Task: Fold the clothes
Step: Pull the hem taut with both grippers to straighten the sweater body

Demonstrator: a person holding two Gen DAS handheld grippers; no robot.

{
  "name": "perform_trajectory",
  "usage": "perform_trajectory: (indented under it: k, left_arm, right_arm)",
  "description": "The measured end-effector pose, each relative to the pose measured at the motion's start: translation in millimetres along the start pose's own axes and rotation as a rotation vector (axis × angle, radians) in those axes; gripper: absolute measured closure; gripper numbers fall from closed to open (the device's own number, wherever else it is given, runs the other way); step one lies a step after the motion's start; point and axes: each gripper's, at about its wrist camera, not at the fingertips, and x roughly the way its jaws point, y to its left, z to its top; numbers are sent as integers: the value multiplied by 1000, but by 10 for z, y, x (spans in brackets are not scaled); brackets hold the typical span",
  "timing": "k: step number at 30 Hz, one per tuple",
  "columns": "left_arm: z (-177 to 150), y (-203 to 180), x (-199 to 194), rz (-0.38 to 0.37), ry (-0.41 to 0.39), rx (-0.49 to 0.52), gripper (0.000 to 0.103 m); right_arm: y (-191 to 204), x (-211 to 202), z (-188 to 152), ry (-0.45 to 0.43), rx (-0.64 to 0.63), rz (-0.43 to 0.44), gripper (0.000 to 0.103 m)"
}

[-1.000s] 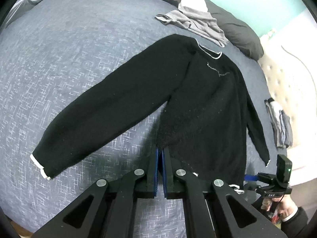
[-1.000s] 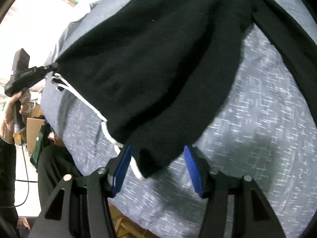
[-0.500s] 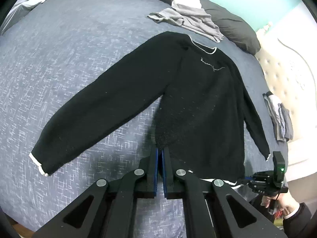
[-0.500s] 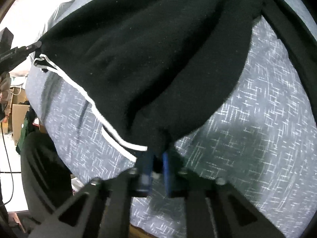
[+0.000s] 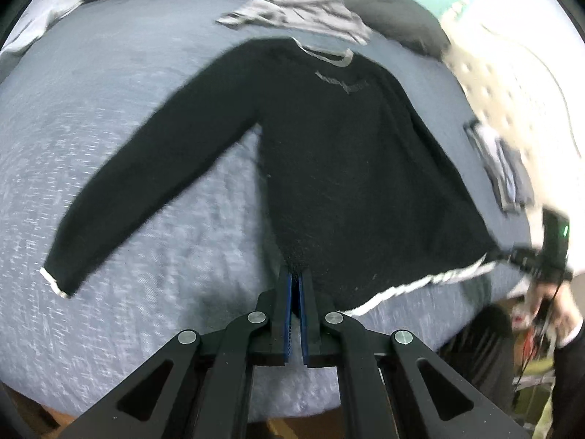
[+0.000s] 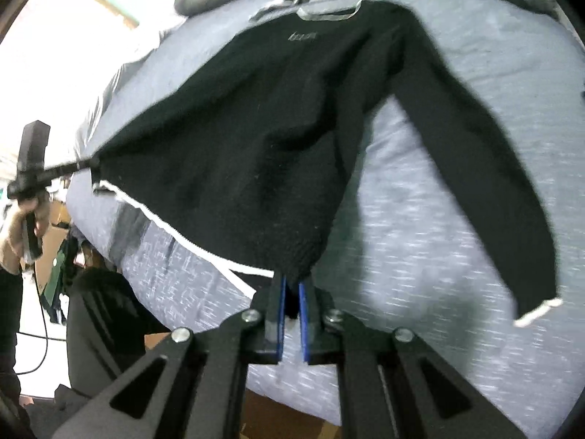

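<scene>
My black sweater [image 5: 351,168] with its white-trimmed hem lies face up on the blue-grey bedspread [image 5: 109,117], collar toward the pillows and hem at the near edge, sleeves angled outward. My left gripper [image 5: 295,285] and right gripper [image 6: 290,289] each pinch a hem corner. Since a second ago, the right one closed, and the hem now lifts taut off the bed.

Right tongs [image 6: 289,287] clamp black sweater [image 6: 256,139] hem corner above bed [image 6: 420,219].
</scene>
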Motion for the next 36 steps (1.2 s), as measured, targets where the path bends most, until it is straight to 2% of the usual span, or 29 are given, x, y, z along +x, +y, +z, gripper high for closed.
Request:
perform_trajectory:
  k: [2,6,12,18,20,23,27,29,31,33,36]
  left_arm:
    - [-58,-167,46,-5,15,36,100]
    - [-162,-270,206,3,56,60,100]
    - [-272,-207,479,44,102,26,100]
    - [-357,-52,573,29,95,-43,97]
    - [-377,-16,574,15,89,-66,97]
    - [-396,-18,521,6,77,-65,96]
    - [-382,5,438,3,58,-75,96]
    - [-365,-30,381,16,44,-67,95]
    - [-347,-38,377,29,42,-58,90]
    - [-330,-30,430,25,53,-64,87]
    - [-330,-13,544,24,75,-74,87]
  right_arm:
    - [-95,-113,-73,-7,3,-14,97]
    - [-279,-124,-234,9,29,-34,97]
    - [-472,20,-435,29,76,-23,97]
    - [-508,207,-449,68,102,-10,97]
    - [-519,268,-452,81,110,-5,94]
    - [-548,282,-450,86,122,-15,93]
    - [-587,194,-419,56,149,-11,77]
    - [-600,135,-399,31,159,-9,74]
    - [-641,61,-382,-7,190,3,60]
    - [-673,72,-364,-14,214,8,52]
    - [-686,173,-339,8,236,10,52]
